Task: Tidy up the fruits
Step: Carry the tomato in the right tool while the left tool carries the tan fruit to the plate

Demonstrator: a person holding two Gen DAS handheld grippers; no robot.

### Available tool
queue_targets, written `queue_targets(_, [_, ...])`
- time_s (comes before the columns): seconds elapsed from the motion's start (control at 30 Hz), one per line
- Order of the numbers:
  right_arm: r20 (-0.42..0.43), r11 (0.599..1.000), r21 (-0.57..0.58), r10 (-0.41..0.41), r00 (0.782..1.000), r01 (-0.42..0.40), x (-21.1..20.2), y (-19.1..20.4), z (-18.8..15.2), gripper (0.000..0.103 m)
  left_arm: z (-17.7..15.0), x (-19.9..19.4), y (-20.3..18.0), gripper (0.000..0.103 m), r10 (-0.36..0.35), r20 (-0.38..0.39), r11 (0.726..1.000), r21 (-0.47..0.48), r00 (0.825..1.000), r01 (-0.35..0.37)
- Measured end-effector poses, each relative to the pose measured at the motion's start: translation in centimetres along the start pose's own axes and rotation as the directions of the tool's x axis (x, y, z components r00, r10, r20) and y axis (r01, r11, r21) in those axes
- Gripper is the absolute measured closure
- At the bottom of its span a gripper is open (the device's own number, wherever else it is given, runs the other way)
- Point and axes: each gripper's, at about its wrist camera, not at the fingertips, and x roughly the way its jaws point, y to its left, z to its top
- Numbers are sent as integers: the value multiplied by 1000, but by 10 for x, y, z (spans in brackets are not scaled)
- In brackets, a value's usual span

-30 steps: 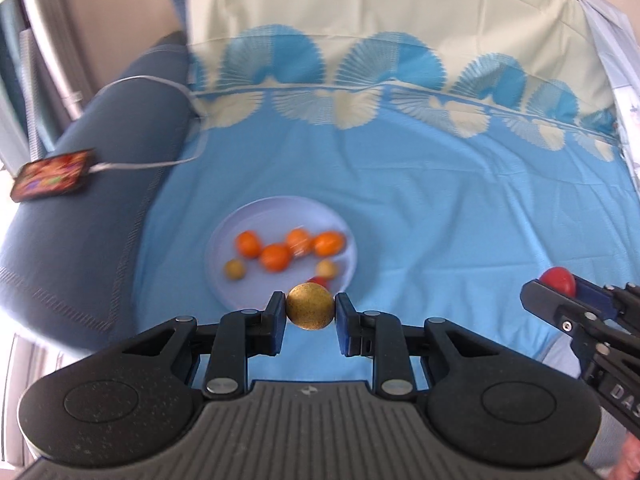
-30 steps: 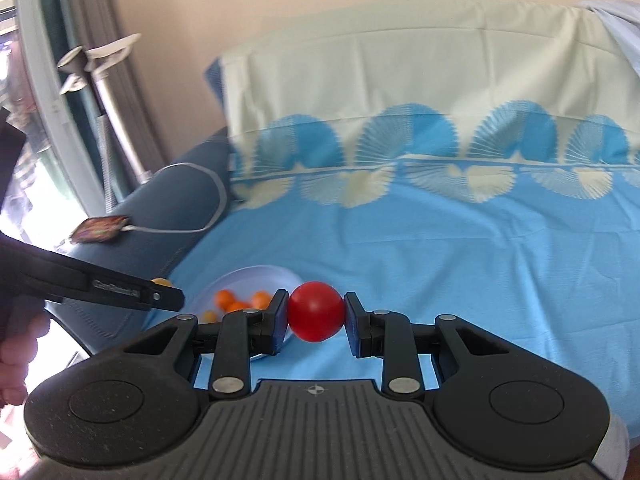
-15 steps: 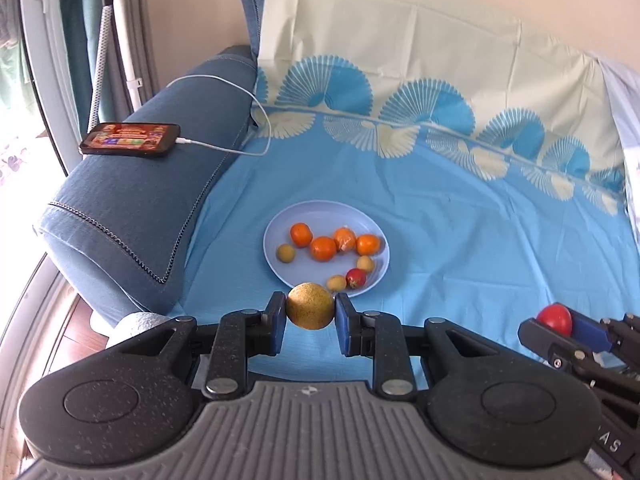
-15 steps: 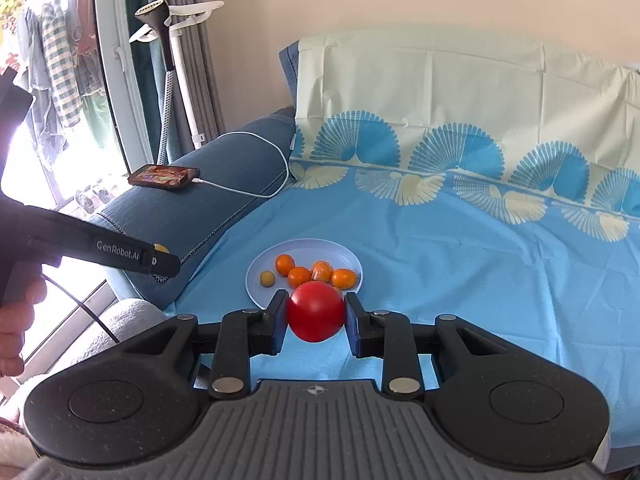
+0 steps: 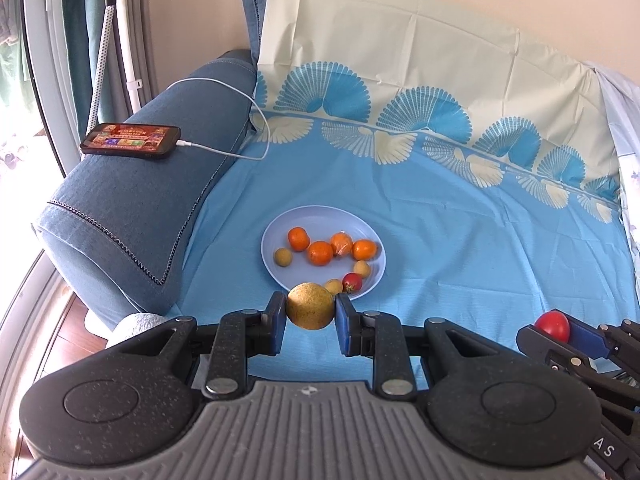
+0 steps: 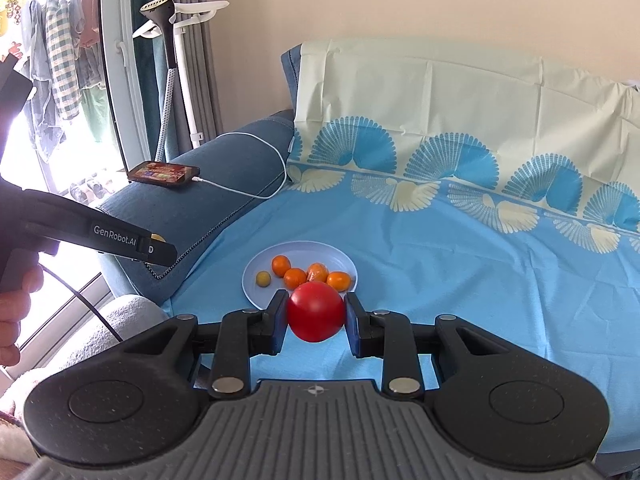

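My left gripper is shut on a round yellow-brown fruit, held above the near rim of a pale blue plate. The plate lies on the blue sheet and holds several orange fruits, small yellow fruits and a small red one. My right gripper is shut on a red tomato, nearer than the same plate. In the left wrist view the right gripper and its tomato show at the lower right. The left gripper's finger crosses the left of the right wrist view.
A phone on a white cable lies on the dark blue sofa arm. A patterned sheet covers the seat and backrest. A garment steamer and hanging laundry stand by the window at left. A hand holds the left gripper.
Both grippers have drawn back from the plate and risen a little, each still gripping its fruit. The plate now looks farther off, and the sofa arm and phone show more fully.
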Motion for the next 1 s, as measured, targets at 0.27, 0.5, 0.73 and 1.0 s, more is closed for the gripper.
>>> queue_targets(0.27, [-30,1000,1,5,1000,-5,10,-1,0,72,3,14,3,75,-1,-35,1000,-5,999,1])
queue_targets(0.5, [-67,1000,-5,13,998,-13,24,-2,2,72,6,30,7,75,0,-65,1000,-12,998,0])
queue_targets(0.73, [-89,1000,-12,0,996,-1,40,-5,7,72,14,48,11,75,6,-92,1000,-21,996,-8])
queue_targets(1.0, [-125,1000,-16,13,992,-15,74,-7,16,72,30,78,23,75,23,-136,999,-39,990,-29])
